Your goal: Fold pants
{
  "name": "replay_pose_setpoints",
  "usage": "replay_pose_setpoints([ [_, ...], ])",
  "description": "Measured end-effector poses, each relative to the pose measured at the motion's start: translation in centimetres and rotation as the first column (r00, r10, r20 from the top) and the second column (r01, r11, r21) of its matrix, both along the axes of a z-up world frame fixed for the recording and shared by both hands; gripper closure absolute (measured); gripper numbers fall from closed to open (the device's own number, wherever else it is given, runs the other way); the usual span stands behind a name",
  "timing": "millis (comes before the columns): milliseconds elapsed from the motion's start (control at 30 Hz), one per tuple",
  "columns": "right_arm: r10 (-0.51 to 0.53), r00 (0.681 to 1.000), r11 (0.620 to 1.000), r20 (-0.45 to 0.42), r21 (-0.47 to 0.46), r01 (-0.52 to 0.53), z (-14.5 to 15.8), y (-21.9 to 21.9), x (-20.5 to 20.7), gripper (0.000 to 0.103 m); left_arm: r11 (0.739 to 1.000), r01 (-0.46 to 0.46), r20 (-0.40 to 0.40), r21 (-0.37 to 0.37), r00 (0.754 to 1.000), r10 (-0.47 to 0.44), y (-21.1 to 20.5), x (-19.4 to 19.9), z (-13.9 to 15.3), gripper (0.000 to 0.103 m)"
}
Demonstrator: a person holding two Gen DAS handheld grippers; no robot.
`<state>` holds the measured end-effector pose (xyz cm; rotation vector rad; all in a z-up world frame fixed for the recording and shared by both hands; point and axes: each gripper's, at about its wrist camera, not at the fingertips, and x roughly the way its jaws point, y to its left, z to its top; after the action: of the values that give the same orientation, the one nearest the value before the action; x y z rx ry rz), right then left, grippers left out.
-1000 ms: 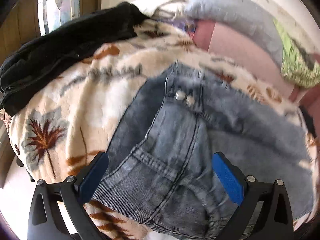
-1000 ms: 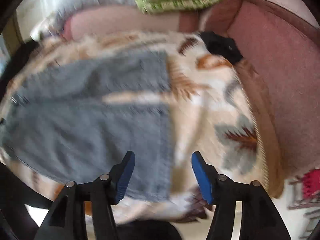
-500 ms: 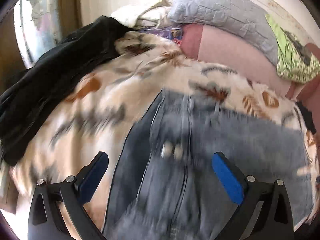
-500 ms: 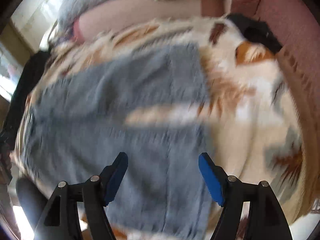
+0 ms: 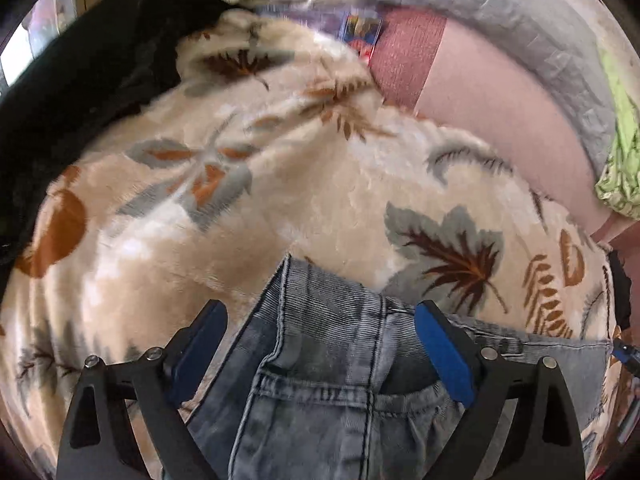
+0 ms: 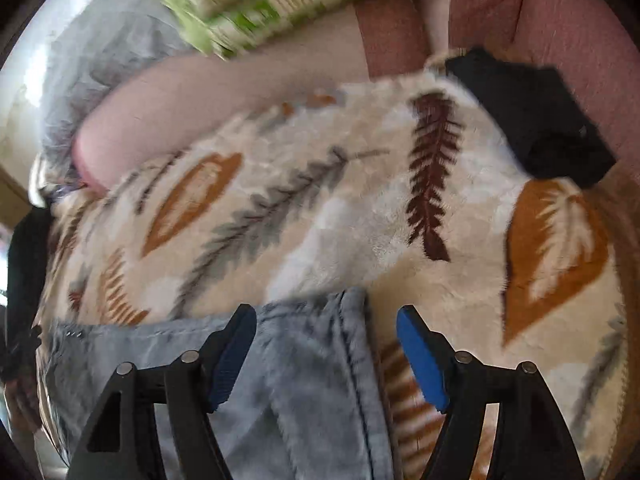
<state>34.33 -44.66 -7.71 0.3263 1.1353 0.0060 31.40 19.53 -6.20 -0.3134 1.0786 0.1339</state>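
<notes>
Here, pants: grey-blue denim pants (image 5: 320, 364) lie on a leaf-print blanket (image 5: 240, 208), at the near edge of both views; the waistband end with a pocket opening sits under the left view, a stitched hem edge (image 6: 356, 344) under the right.
Left gripper: the left gripper (image 5: 320, 356) hangs over the waistband end, fingers (image 5: 444, 360) spread wide on either side of the denim, gripping nothing.
Right gripper: the right gripper (image 6: 326, 356) hangs over the hem edge, fingers (image 6: 420, 356) spread, one over denim, the other over blanket; nothing between them is pinched.
Blanket: cream with brown, orange and grey leaves, covering a pink sofa (image 5: 500, 128).
Behind: a grey pillow (image 5: 500, 28) and a green-and-white cloth (image 6: 280, 0) rest on the sofa back.
Sides: a black garment (image 5: 88, 80) lies at the blanket's left end; a black item (image 6: 532, 120) lies at its right corner.
</notes>
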Motion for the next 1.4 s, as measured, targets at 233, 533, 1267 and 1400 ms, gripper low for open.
replay_pose_setpoints([
  [233, 0.029, 0.999, 1.0, -0.026, 0.005, -0.029, -1.1, 0.5, 0.9, 0.06, 0.999, -0.03, -0.04, -0.031, 0.999, 0.029, 1.5, 1.3, -1.0, 0.055],
  [533, -0.002, 1.0, 1.0, -0.028, 0.01, 0.002, -1.6, 0.4, 1.4, 0.074, 0.999, -0.026, -0.084, 0.04, 0.996, 0.029, 0.9, 3.0, -2.3, 0.088],
  [1267, 0.025, 0.917, 0.999, 0.398, 0.027, -0.039, 13.5, -0.2, -18.6, 0.085, 0.998, 0.015, 0.372, -0.058, 0.928, 0.007, 1.4, -18.7, 13.8, 0.093],
  [1400, 0.073, 0.94, 0.997, 0.333, 0.014, -0.082, 9.1, -0.1, -27.8, 0.083, 0.993, 0.102, 0.299, -0.064, 0.951, -0.078, 2.6, -25.8, 10.0, 0.093],
])
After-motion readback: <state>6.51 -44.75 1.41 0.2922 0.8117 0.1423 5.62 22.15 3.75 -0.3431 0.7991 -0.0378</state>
